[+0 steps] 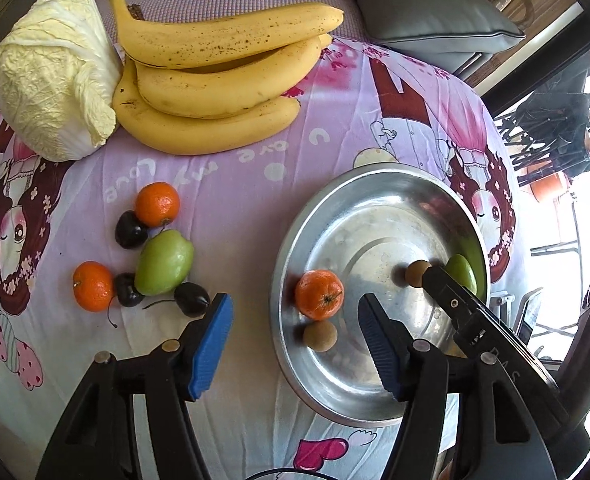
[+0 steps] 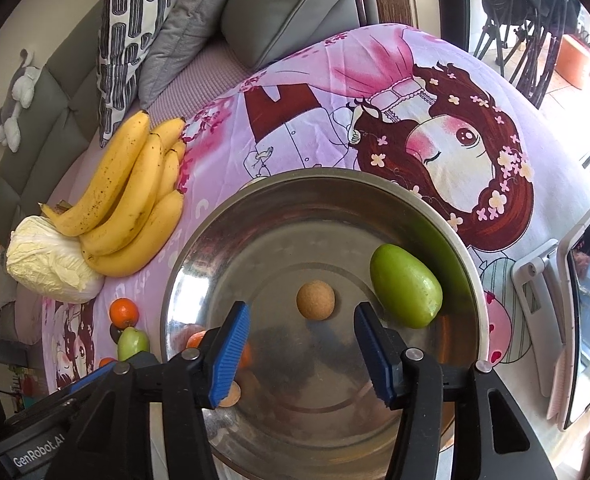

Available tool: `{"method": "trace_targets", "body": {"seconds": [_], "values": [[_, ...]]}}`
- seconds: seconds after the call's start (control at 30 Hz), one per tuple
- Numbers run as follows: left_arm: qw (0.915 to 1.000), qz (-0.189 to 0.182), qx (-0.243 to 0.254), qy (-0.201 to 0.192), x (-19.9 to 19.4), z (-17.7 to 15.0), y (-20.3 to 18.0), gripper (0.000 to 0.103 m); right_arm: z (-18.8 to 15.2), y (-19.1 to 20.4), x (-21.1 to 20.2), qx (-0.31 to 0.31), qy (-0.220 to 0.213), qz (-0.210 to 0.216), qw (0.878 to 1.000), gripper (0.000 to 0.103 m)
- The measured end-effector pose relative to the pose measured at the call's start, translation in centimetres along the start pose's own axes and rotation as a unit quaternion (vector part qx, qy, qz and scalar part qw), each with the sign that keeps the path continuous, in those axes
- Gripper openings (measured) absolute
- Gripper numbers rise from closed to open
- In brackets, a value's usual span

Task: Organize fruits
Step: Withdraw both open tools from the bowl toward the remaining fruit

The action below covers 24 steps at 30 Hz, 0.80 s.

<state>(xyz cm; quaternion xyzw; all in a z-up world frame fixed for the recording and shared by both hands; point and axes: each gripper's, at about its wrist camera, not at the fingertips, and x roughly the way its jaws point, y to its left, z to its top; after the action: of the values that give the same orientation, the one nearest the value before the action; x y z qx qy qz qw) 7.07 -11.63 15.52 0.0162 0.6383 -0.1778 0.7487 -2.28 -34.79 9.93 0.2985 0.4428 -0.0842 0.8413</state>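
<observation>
Metal bowl (image 2: 461, 248): my collecting place, on the pink cartoon cloth (image 1: 235, 160); whether a desk or a bed lies under the cloth I cannot tell
Fruit in the bowl: one orange (image 1: 319, 294) near the left wall, a brown round fruit (image 1: 320, 335) just beside it, another brown round fruit (image 2: 315, 300) near the middle, a green fruit (image 2: 405, 286) against the right wall
Why there: I judge these are the sorted ones, kept in the bowl so they cannot roll off the cloth
Fruit on the cloth: two oranges (image 1: 157, 204), a green fruit (image 1: 164, 262) and three dark cherries (image 1: 131, 230), huddled and touching, left of the bowl
Further out: banana bunch (image 1: 215, 76) and a cabbage (image 1: 51, 76) touching it, well apart from the bowl
Right claw (image 2: 301, 354): wide and empty, low over the bowl, the middle brown fruit just ahead of its gap
Left claw (image 1: 295, 346): wide and empty, straddling the bowl's left rim, one finger near a cherry
Next, I judge: left claw swings to the huddle; the cherries look small and slippery
</observation>
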Motion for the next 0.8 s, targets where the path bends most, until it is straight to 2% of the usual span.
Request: {"method": "trace_targets", "body": {"seconds": [0.3,0.43,0.57,0.73,0.8], "values": [[0.9984,0.023,-0.052,0.006,0.6,0.6,3.8,0.066,-0.6,1.3,0.8,-0.022,0.014,-0.004,1.0,0.059],[0.9969,0.036,-0.069,0.009,0.8,0.5,5.3,0.066,-0.9,2.1,1.1,-0.035,0.02,-0.007,0.999,0.065],[0.9951,0.047,-0.087,0.01,1.0,0.4,6.8,0.066,-1.2,2.6,1.5,-0.046,0.024,-0.01,0.999,0.065],[0.9933,0.053,-0.103,0.007,0.8,0.2,8.1,0.069,-1.5,3.3,2.0,-0.062,0.031,-0.016,0.997,0.079],[0.9929,0.054,-0.106,0.007,0.8,-0.1,8.5,0.075,-1.6,3.5,2.2,-0.066,0.034,-0.018,0.997,0.083]]}}
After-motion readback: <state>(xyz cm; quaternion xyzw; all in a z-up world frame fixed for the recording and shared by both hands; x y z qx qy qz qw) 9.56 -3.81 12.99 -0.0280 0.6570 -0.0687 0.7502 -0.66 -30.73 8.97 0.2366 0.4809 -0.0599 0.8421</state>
